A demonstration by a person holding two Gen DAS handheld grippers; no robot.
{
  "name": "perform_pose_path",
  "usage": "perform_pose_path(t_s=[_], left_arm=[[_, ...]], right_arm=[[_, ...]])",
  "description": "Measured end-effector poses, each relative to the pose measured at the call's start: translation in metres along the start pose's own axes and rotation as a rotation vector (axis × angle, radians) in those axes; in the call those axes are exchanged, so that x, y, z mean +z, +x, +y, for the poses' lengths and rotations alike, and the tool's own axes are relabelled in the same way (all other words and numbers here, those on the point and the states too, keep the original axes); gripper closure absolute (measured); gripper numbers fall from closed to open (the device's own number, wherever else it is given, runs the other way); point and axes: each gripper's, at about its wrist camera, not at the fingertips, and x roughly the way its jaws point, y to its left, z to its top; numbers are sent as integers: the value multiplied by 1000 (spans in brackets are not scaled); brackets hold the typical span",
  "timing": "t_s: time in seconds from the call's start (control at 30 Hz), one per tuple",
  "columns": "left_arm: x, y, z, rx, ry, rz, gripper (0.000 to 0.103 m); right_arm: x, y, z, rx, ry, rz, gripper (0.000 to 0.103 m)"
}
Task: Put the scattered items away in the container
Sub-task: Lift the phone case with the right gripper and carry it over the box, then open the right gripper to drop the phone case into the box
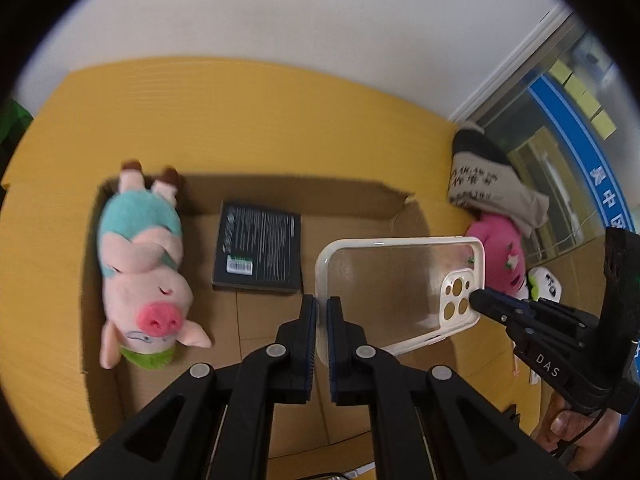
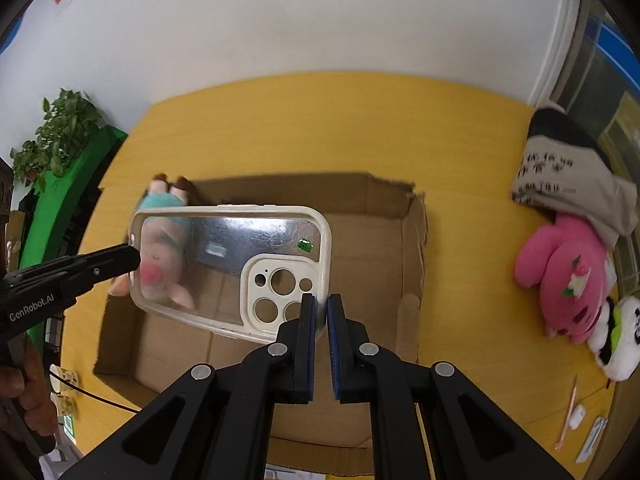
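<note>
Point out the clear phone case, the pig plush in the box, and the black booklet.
clear phone case (image 2: 224,252): right wrist view, on its transparent back panel.
pig plush (image 1: 156,318): left wrist view, on its pink snout.
black booklet (image 1: 260,248): left wrist view, on the middle of its cover.

My tongs (image 1: 322,308) are black with blue pads, and the phone case (image 1: 384,280) I've got is see-through with a creamy white rim. The cardboard box (image 2: 416,240) is plain brown on a mustard-yellow table (image 1: 240,120). The plush pig (image 1: 140,256) is pink in a teal top with a green patch under its snout, next to a black booklet (image 1: 258,248) with fine pale print.
</note>
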Motion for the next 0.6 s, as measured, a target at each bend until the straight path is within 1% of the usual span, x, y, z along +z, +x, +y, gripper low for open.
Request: perform_pose_path(t_s=[0.13, 0.2, 0.37, 0.5, 0.6], left_arm=[[-10, 50, 12, 21, -17, 92, 99], [-15, 69, 17, 42, -9, 129, 99], [-25, 93, 35, 80, -24, 186, 99], [-34, 105, 53, 118, -57, 217, 99], [-37, 113, 62, 162, -64, 232, 99]], right_arm=[[-20, 52, -16, 4, 37, 104, 96], [-29, 70, -18, 5, 51, 139, 96], [-50, 115, -17, 19, 79, 223, 96], [-57, 138, -6, 32, 73, 251, 96], [-58, 150, 2, 37, 60, 258, 96]])
